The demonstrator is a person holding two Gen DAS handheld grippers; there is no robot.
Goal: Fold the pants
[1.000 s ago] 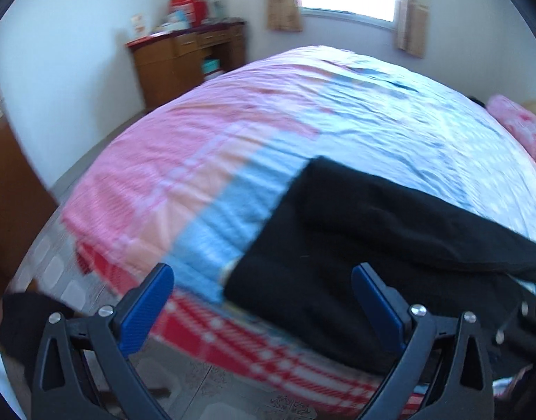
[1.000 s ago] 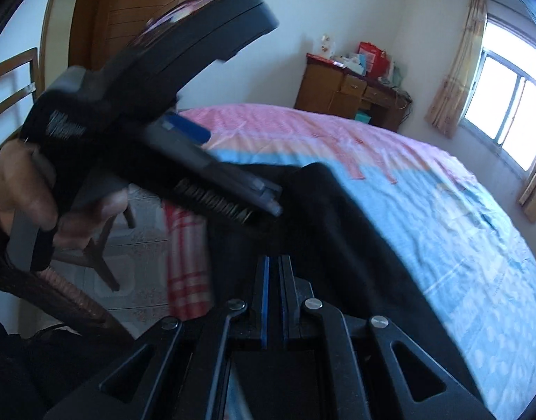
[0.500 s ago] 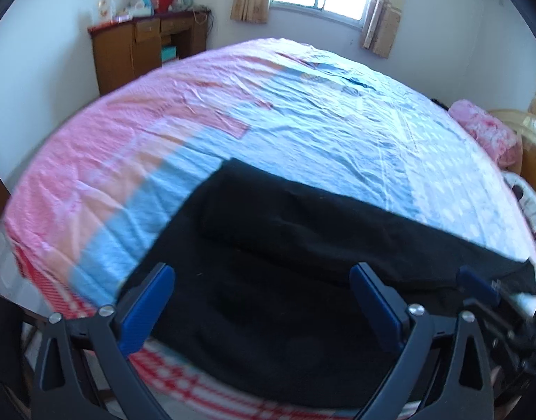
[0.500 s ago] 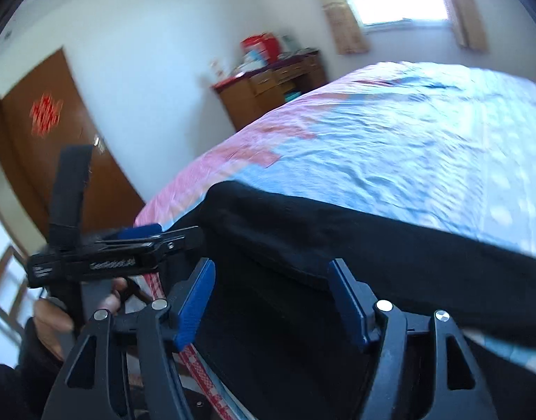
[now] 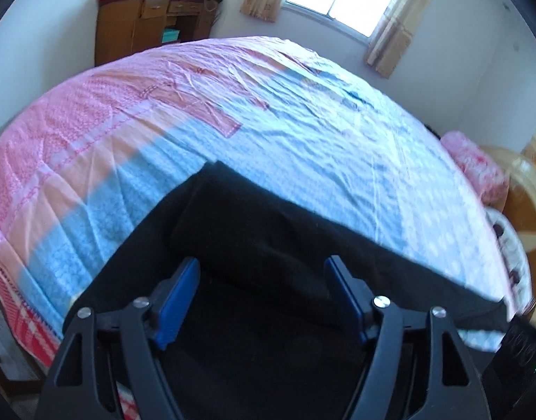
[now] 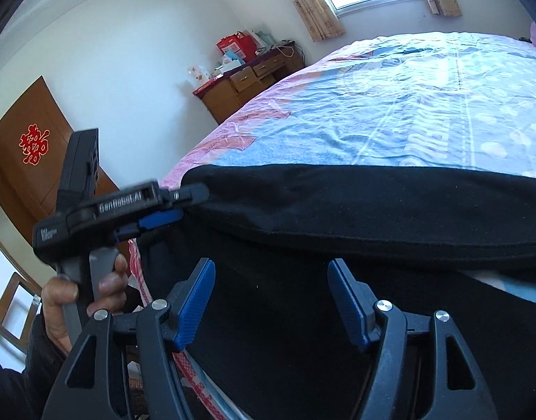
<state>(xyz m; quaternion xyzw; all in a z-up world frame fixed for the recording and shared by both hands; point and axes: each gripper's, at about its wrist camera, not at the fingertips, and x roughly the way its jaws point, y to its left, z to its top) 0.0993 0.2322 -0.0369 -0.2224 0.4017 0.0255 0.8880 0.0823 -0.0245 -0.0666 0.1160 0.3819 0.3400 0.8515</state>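
Under both tongs, black pants (image 5: 268, 245) run toward twelve o'clock; left gripper (image 5: 262, 273) has been narrowing, still gaping over cloth; right gripper (image 6: 271, 276) gapes, gripping nothing.

Black pants (image 5: 268, 245) lie on a pink-and-blue patchwork bedsheet (image 5: 303, 122) (red checks at its edge); blue gripper pads (image 6: 194, 301).
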